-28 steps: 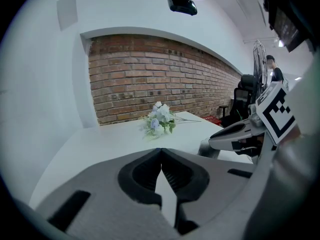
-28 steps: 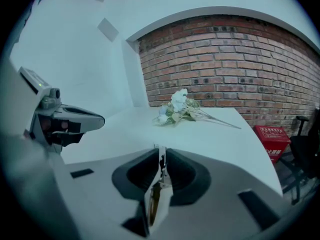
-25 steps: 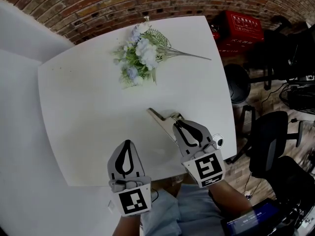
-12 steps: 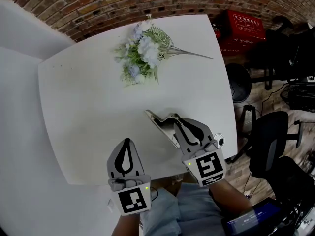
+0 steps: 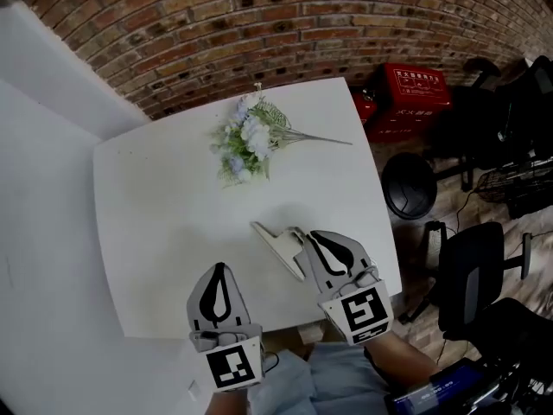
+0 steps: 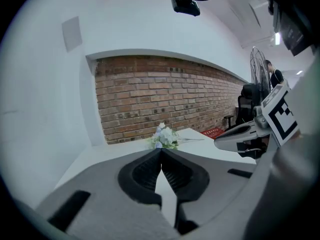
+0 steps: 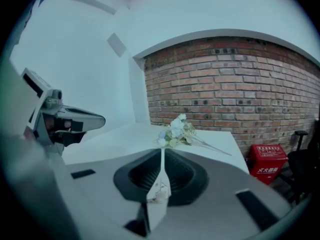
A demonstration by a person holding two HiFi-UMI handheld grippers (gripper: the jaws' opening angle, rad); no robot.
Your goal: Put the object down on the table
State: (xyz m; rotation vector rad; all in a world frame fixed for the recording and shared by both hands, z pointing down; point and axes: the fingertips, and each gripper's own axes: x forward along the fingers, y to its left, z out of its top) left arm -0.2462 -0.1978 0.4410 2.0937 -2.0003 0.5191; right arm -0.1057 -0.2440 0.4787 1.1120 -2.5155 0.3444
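A pale flat wedge-shaped object (image 5: pixel 275 245) sticks out up and left from my right gripper (image 5: pixel 308 237), which is shut on it over the near right part of the white table (image 5: pixel 164 214). Whether it touches the table I cannot tell. In the right gripper view the object (image 7: pixel 160 189) stands edge-on, pinched where the jaws meet (image 7: pixel 162 152). My left gripper (image 5: pixel 219 270) hovers at the table's near edge, shut with nothing in it; its jaws meet at the tip (image 6: pixel 161 150).
A bunch of pale blue and white flowers (image 5: pixel 246 138) lies at the table's far side, stems pointing right. To the right of the table are a red box (image 5: pixel 415 89), a black round stool (image 5: pixel 408 184) and a black office chair (image 5: pixel 471 266). A brick wall runs behind.
The head view has pulled back, so the table looks smaller. My right gripper keeps its hold on the flat object and has drifted slightly left. The left gripper stays shut.
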